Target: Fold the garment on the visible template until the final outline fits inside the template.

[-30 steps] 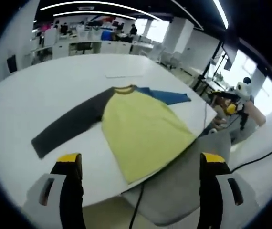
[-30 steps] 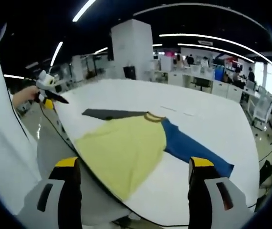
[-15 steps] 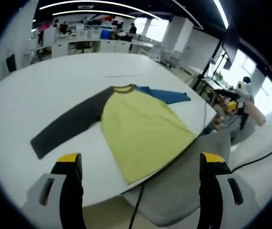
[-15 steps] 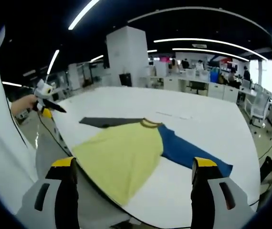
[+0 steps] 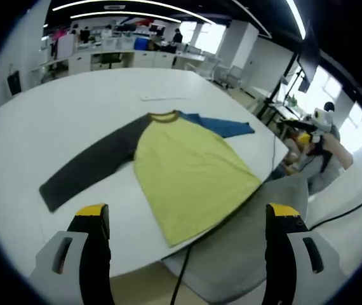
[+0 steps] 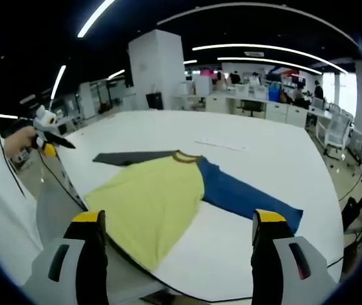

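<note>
Both grippers hovering released before a shirt spread flat on the bench.

In the left gripper view, the left gripper (image 5: 184,254) is hanging with jaws apart, grasping nothing; beyond it, toward 12 o'clock, the yellow shirt (image 5: 187,168) is lying flat on the white bench (image 5: 54,121), its dark grey sleeve (image 5: 89,168) reaching toward 9 o'clock. In the right gripper view, the right gripper (image 6: 180,260) is likewise hanging released, the blue sleeve (image 6: 248,200) stretching toward 3 o'clock.

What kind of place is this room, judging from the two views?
Probably an open-plan office or lab: rows of desks with office chairs at the back, long ceiling light strips, and a large white table holding a shirt.
</note>
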The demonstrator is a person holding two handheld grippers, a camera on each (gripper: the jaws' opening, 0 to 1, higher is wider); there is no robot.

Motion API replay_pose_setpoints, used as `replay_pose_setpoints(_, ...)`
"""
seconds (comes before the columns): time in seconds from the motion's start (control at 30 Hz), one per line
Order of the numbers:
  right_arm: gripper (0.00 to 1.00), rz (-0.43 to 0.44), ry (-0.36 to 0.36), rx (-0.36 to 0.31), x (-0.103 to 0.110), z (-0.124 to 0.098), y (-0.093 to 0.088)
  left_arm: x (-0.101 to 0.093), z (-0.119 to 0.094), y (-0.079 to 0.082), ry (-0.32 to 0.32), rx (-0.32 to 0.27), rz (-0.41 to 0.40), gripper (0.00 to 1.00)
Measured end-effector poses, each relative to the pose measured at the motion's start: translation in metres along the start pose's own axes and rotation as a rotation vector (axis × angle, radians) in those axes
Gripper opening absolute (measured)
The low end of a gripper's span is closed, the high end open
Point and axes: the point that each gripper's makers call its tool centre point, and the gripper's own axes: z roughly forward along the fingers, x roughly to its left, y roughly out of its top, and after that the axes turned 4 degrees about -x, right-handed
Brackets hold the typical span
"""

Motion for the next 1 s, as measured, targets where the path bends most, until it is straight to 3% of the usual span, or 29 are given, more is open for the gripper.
replay_pose_setpoints(0.13,0.91,0.002,-0.019,0.031,-0.011,0.004,-0.005,0.002,0.005,0.001,0.002,0.007,-0.002,0.98)
replay_pose_setpoints(0.6,0.87,0.066,-0.065,0.023,-0.053,0.024,-0.004,0.007,0.028,0.003,-0.003,0.045,-0.029,0.94)
replay_pose_setpoints(1.0,0.81,0.071,-0.09,0.1,-0.093,0.046,-0.027,0.015,0.056,0.006,-0.01,0.105,-0.027,0.94)
